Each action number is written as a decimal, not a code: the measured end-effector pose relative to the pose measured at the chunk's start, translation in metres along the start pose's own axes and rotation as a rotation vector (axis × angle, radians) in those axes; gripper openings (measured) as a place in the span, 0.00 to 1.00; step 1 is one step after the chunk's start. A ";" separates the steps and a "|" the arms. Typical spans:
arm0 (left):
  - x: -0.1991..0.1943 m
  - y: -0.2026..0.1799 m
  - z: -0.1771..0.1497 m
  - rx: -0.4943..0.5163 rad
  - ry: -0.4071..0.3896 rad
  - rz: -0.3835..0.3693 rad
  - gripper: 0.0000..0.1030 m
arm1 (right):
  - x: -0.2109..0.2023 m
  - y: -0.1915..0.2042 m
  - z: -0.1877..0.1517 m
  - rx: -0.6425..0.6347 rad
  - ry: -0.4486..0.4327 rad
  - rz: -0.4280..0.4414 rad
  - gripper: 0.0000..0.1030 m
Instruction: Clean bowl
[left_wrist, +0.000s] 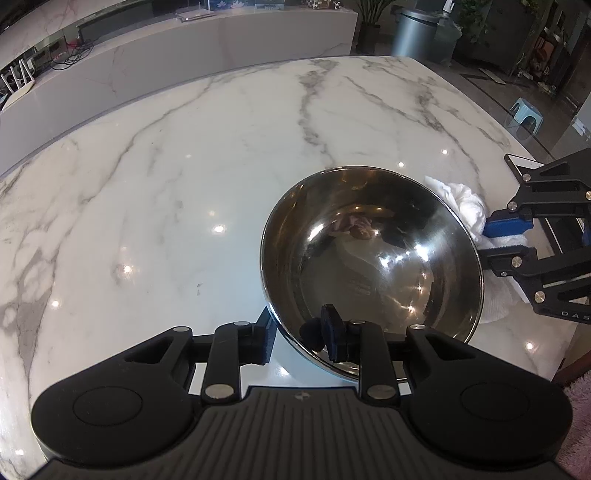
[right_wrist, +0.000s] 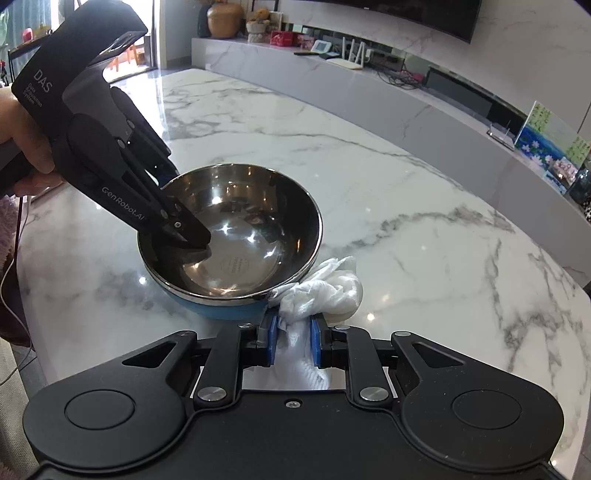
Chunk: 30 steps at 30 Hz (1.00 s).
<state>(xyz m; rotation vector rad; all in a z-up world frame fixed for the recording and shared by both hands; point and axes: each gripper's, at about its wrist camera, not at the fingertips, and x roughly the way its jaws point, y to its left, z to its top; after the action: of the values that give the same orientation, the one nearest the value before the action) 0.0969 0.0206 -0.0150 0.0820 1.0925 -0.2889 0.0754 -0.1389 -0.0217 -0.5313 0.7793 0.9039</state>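
Observation:
A steel bowl (left_wrist: 369, 258) with a blue outside (right_wrist: 240, 229) sits tilted on the marble table (left_wrist: 166, 184). My left gripper (left_wrist: 299, 330) is shut on its near rim, one pad outside and one finger (right_wrist: 192, 232) inside the bowl. A crumpled white cloth (right_wrist: 325, 288) lies against the bowl's outer wall. My right gripper (right_wrist: 293, 343) is shut on that cloth between its blue pads. In the left wrist view the right gripper (left_wrist: 504, 242) and the cloth (left_wrist: 465, 203) are just right of the bowl. The inside of the bowl shows only reflections.
A person's hand (right_wrist: 26, 147) holds the left gripper at the table's edge. A low marble cabinet (right_wrist: 406, 96) with cables and boxes runs behind the table. A metal bin (left_wrist: 413, 29) and a blue stool (left_wrist: 524, 114) stand on the floor beyond.

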 end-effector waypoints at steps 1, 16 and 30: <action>0.000 0.000 0.000 0.002 0.000 0.004 0.24 | 0.001 0.001 0.000 -0.005 0.006 0.014 0.16; 0.002 0.010 -0.004 -0.132 0.047 -0.048 0.49 | 0.017 0.013 -0.005 -0.050 0.081 0.103 0.16; 0.001 0.012 -0.008 -0.117 0.050 -0.084 0.35 | 0.013 0.007 -0.005 -0.043 0.072 0.079 0.16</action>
<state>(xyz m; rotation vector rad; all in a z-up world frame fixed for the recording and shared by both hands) 0.0932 0.0334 -0.0202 -0.0607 1.1622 -0.2989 0.0723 -0.1323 -0.0354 -0.5767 0.8524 0.9806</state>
